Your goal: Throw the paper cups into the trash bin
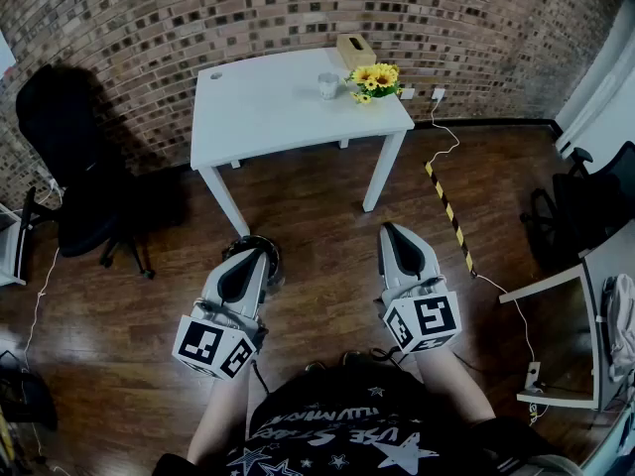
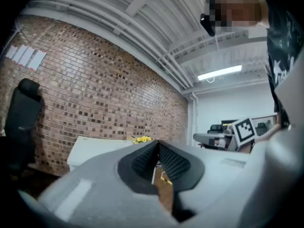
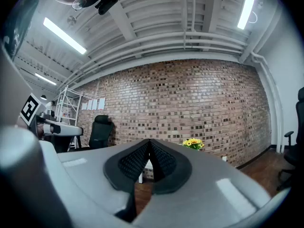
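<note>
I've got both grippers level over the wood floor, nothing in either. Left gripper (image 2: 157,143) has its jaws pressed together, right gripper (image 3: 149,140) likewise. The paper cup (image 1: 327,85) stands on the white bench (image 1: 258,107), just beside the yellow flowers (image 1: 375,78). The trash bin (image 1: 274,263) is on the floor, partly hidden under the left gripper's tip.

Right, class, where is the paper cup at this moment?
In the head view, the paper cup stands on the white table toward its far right corner, just left of the sunflowers, with the tan box behind it.
</note>
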{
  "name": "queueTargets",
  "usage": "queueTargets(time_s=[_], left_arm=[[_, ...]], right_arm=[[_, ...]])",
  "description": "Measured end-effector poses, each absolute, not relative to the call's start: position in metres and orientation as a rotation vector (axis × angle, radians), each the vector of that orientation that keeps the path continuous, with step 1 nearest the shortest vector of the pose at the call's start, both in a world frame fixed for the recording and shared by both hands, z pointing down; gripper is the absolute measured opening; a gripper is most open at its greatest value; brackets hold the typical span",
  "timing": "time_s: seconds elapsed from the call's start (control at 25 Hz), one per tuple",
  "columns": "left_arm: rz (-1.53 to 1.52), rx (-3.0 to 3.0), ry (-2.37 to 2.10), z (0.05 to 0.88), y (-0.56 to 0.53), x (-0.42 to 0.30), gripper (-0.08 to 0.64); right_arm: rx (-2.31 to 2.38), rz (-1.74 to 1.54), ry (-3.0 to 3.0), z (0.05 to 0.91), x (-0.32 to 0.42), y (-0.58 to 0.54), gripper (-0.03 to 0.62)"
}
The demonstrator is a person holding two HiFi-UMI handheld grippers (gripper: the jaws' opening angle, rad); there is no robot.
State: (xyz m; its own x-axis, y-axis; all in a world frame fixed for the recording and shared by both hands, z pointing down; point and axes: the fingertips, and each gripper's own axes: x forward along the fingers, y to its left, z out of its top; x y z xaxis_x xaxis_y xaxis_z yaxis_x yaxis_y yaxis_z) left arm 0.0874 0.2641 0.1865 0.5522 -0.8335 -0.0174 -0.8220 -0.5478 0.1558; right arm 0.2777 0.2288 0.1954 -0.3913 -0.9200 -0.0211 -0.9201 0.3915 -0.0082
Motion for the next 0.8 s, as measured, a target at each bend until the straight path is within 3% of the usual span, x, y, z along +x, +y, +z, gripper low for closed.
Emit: queueTargets(time_s=[0.44,0.8], left_arm=[[-0.117,2.612,-1.448,0.209,0.225,0.064,0.003],[-0.096,2.643,-1.504,0.216,0.123,0.090,0.003]], right_arm=[[-1.787,-0.022,2.567,0.217,0.285,0.195,0.008],[-1.705,-0.064,2.598,0.246,0.298,0.071,0.008]])
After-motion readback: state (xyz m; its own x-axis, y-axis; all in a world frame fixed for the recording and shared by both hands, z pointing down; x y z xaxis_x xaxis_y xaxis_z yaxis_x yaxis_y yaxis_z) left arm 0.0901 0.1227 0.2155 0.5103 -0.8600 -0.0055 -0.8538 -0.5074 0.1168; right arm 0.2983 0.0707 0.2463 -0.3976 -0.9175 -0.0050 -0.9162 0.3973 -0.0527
